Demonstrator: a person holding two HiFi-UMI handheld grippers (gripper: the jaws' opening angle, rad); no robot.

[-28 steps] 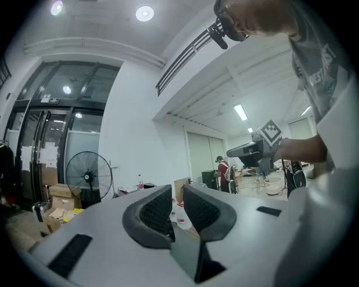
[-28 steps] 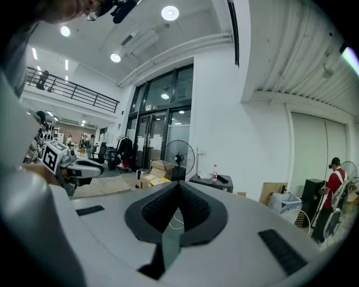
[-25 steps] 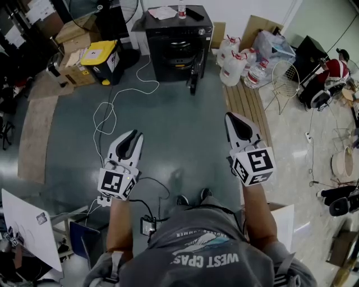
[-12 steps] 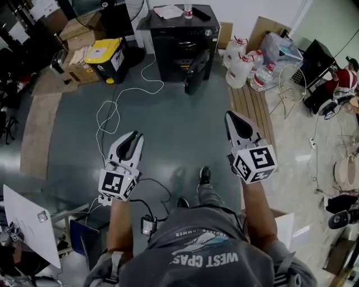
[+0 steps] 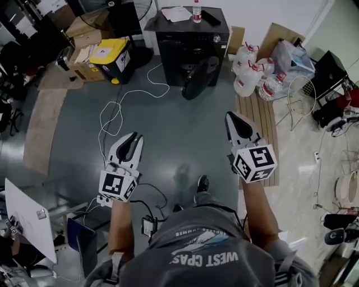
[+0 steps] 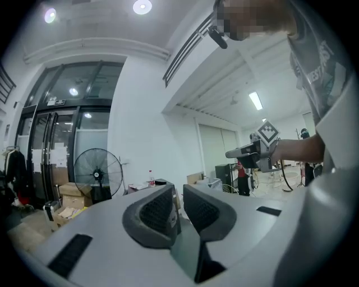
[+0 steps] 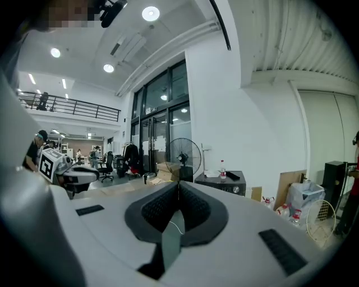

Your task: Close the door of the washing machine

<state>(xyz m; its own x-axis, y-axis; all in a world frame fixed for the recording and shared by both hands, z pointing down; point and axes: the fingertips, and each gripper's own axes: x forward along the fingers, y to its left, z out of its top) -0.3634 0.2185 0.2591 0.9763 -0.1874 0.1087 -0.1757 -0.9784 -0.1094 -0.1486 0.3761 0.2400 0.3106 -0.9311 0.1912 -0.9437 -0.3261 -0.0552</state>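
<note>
A boxy black washing machine (image 5: 188, 33) is seen against the far wall at the top of the head view, well apart from both grippers. Its round dark door (image 5: 197, 75) is swung out over the glossy grey-green floor (image 5: 179, 140). A slim clear bottle (image 5: 197, 10) is stood on its flat top. A thin white cable (image 5: 112, 112) is looped across the floor to the left, and translucent water jugs (image 5: 252, 75) are grouped by slatted wooden boards (image 5: 255, 112) to the right. The left gripper (image 5: 133, 137) and the right gripper (image 5: 233, 119), both smooth white shells, are held level over the floor. The ribbed dark pads of the left gripper (image 6: 178, 193) are drawn to a narrow slit with nothing between them. Those of the right gripper (image 7: 178, 188) are pressed together, likewise empty.
</note>
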